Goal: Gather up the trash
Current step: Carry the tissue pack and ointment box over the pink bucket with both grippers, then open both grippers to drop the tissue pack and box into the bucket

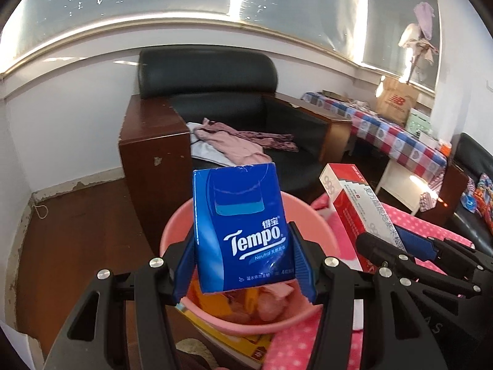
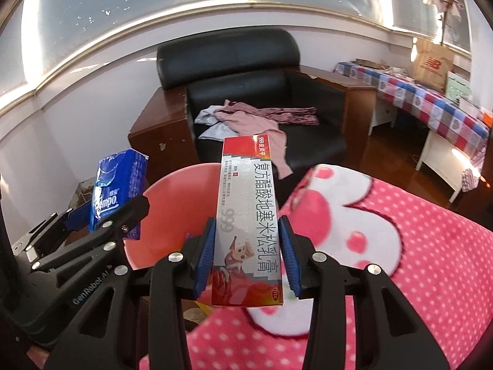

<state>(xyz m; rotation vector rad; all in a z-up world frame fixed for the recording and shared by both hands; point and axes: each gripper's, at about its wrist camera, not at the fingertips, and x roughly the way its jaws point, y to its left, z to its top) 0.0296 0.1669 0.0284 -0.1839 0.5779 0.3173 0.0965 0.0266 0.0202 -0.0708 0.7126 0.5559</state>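
Observation:
My left gripper is shut on a blue Tempo tissue pack and holds it upright over a pink plastic basin that has scraps of trash in it. My right gripper is shut on a red and white ointment box and holds it above the basin's right rim. In the left wrist view the box and right gripper show at the right. In the right wrist view the tissue pack and left gripper show at the left.
The basin stands beside a pink polka-dot blanket. A black armchair with clothes on its seat stands behind. A table with a checked cloth and boxes runs along the right wall. Brown wooden floor lies at the left.

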